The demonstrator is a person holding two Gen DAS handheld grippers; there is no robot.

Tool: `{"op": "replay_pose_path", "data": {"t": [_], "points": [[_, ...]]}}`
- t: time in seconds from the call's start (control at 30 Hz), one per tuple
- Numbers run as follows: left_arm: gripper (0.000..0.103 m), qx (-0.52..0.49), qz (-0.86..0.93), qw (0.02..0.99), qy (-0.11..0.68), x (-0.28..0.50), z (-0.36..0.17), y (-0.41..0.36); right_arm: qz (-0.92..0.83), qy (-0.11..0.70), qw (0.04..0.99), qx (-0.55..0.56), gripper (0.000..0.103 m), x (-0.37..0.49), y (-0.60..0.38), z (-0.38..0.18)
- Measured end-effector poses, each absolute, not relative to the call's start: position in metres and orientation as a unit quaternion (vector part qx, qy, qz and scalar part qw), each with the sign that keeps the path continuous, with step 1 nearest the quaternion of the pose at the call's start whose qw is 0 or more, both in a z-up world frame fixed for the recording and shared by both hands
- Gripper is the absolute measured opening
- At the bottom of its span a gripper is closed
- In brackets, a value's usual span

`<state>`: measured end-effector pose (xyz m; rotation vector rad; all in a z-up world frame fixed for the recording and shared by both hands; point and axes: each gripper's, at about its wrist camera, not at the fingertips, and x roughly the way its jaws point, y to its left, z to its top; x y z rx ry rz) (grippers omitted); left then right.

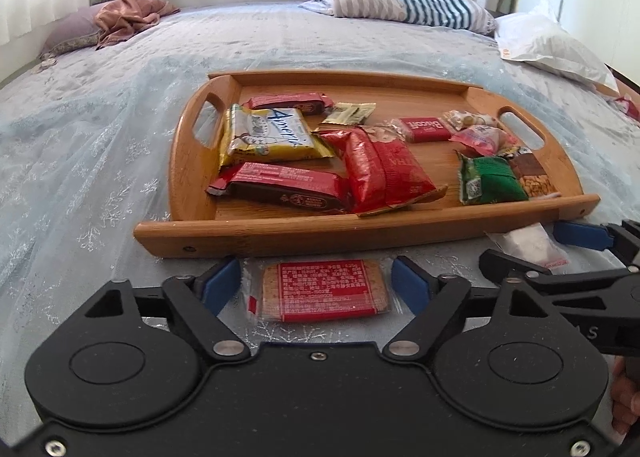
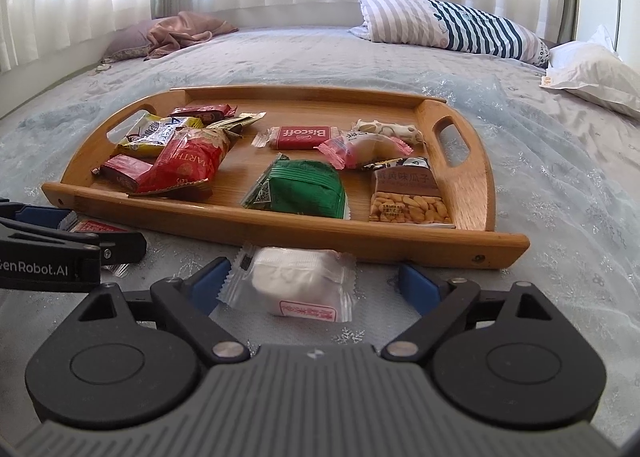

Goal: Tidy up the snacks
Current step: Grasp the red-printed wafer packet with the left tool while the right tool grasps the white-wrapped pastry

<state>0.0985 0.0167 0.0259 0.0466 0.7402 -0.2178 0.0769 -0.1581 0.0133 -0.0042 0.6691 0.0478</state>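
I can read "Biscoff" on the small red pack [image 2: 303,136], "Ameri" on the yellow bag [image 1: 272,136], and "GenRobot.AI" on my left claw [image 2: 48,247].

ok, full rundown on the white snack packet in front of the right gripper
The white snack packet is a clear plastic wrapper with crimped, serrated ends around a pale, blocky white piece, with a red-printed label on its near face. It lies flat on the bedspread, just outside the wooden tray and its near rim, apparently sealed. It sits between the blue pads of the right gripper, whose jaws stand wide; the pads do not press on it, though the left crimped edge is very close to one pad.
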Motion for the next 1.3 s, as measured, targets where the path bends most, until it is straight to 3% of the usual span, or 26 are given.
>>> {"op": "replay_pose_path", "data": {"t": [0.2, 0.4, 0.83, 1.3], "points": [[0.065, 0.016, -0.112, 0.927, 0.359, 0.096, 0.028, 0.015, 0.014, 0.328, 0.944, -0.001, 0.102, 0.077, -0.157, 0.012], [0.063, 0.0, -0.112, 0.926, 0.361, 0.094, 0.032, 0.02, 0.006, 0.324, 0.946, 0.001, 0.1, 0.074, -0.157, 0.013], [0.063, -0.004, -0.11, 0.933, 0.344, 0.085, 0.05, 0.023, -0.009, 0.304, 0.953, 0.02, 0.054, 0.058, -0.157, 0.017], [0.064, -0.003, -0.118, 0.93, 0.348, 0.084, 0.047, 0.019, 0.014, 0.31, 0.949, 0.052, 0.055, 0.054, -0.167, 0.031]]}}
